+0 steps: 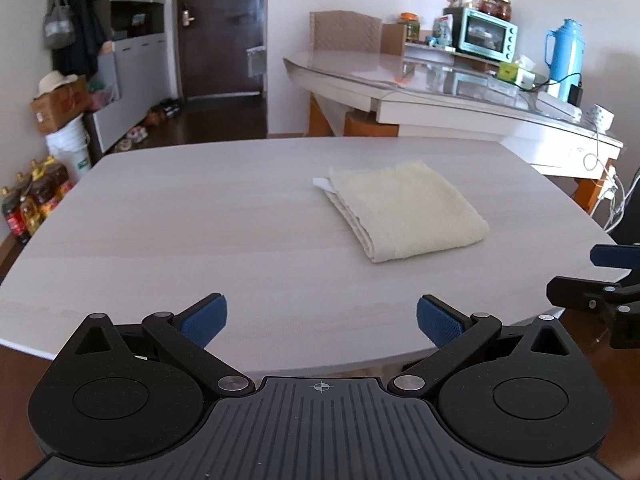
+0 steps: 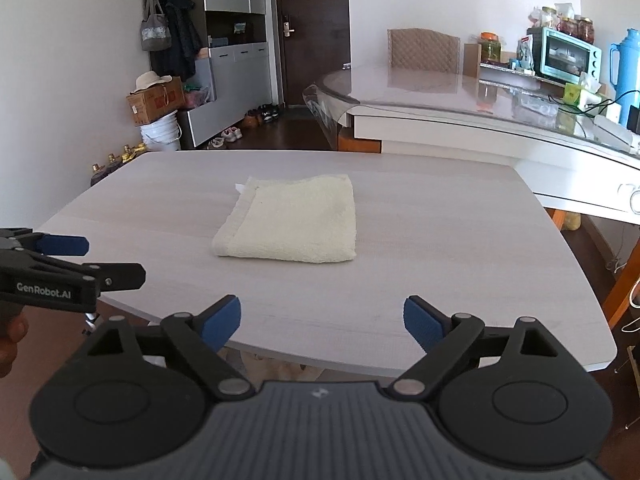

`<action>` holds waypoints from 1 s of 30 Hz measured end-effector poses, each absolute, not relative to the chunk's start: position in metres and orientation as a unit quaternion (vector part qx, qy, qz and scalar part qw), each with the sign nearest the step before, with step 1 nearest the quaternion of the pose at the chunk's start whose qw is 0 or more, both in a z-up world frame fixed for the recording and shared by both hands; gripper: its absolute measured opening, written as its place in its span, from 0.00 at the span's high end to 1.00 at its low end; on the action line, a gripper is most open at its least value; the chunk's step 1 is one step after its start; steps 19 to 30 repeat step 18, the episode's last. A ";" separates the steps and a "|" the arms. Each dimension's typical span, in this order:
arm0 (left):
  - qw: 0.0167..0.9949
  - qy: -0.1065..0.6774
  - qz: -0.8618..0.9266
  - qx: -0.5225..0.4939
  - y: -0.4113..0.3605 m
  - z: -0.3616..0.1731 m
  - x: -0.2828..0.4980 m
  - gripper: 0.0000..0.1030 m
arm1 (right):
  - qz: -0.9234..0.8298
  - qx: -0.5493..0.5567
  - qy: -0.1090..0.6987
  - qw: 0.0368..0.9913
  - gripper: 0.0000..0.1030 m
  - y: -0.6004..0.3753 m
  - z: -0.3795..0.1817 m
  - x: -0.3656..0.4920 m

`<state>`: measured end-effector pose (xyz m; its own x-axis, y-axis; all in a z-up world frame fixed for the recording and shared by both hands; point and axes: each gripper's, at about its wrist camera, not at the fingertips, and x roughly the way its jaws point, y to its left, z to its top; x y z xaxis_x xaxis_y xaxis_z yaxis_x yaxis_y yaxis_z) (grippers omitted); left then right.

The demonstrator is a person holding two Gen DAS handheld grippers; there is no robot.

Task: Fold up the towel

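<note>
A cream towel (image 1: pixel 404 210) lies folded into a thick rectangle on the pale wooden table (image 1: pixel 180 216), with a small white tag poking out at its far left corner. The right wrist view has the same towel (image 2: pixel 292 220) at the middle of the table (image 2: pixel 440 240). My left gripper (image 1: pixel 322 322) stands open over the table's near edge, well short of the towel, nothing between its blue pads. My right gripper (image 2: pixel 322 320) is open too, also empty and back from the towel. Each gripper shows at the edge of the other's view.
A glass-topped table (image 1: pixel 420 76) stands behind, bearing a teal toaster oven (image 1: pixel 486 34), a blue thermos (image 1: pixel 566 58), jars and cables. A chair back (image 1: pixel 344 32) is beyond it. Boxes, a white bucket (image 1: pixel 70 148) and bottles (image 1: pixel 34 200) sit on the floor at left.
</note>
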<state>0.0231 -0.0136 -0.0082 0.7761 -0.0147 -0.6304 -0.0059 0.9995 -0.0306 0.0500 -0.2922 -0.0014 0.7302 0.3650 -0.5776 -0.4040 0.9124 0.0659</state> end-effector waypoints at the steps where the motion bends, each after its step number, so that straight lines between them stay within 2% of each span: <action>1: 0.943 0.334 -0.003 -0.016 -0.014 -0.007 0.021 0.00 | 0.209 -0.032 0.300 0.930 0.12 -0.291 0.001 0.048; 30: 0.950 0.311 -0.018 -0.011 -0.022 -0.005 0.018 0.00 | 0.214 -0.041 0.299 0.929 0.10 -0.277 -0.005 0.049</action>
